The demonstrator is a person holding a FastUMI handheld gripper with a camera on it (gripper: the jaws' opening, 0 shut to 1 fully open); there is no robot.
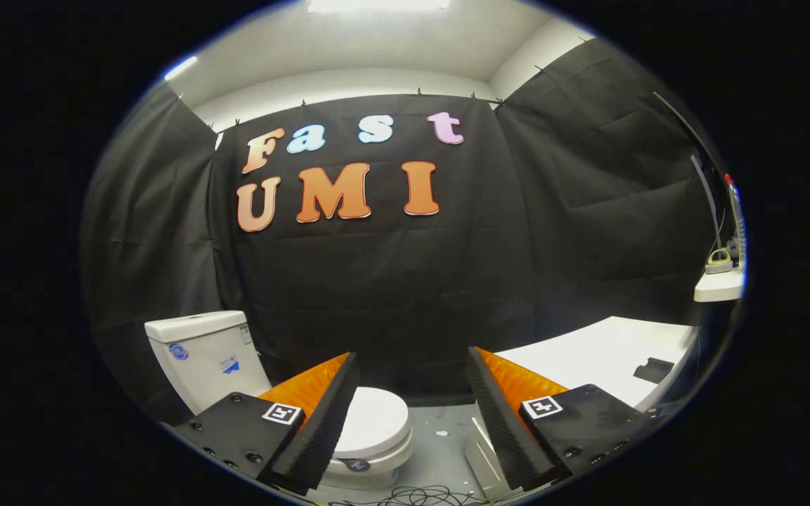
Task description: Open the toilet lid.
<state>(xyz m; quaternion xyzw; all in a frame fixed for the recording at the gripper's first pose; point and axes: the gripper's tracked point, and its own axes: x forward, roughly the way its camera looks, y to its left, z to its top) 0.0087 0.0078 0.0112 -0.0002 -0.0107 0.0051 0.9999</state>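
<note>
**Tongs wide open, toilet lid down ahead**

We see the tongs (412, 414) spread wide, the two fingers (320, 422) well apart with nothing between them but open air and the floor (440, 450) beyond. They hold nothing and touch nothing.

The toilet (370, 439) stands ahead of the tongs and off toward the left finger, low against the black cloth wall (391, 281). Its lid (373, 422) lies flat and closed over the bowl. Part of the lid is hidden behind the left finger, and the rest shows just inside the gap, on the left side of it. The white tank (204, 355) rises behind the bowl, beyond the left finger, with small stickers on its front and side that we cannot make out.

The floor around the toilet is pale grey, and a tangle of thin dark cables (412, 497) lies on it near the finger bases. To the right, beyond the right finger, we see a white worktop (602, 351) with a small dark flat object (653, 370) lying on it. Higher up on the right sits a white shelf (718, 287) carrying a few small items too blurred for us to tell apart. Above the cloth wall a white ceiling shows, with a bright light panel (377, 5).
</note>
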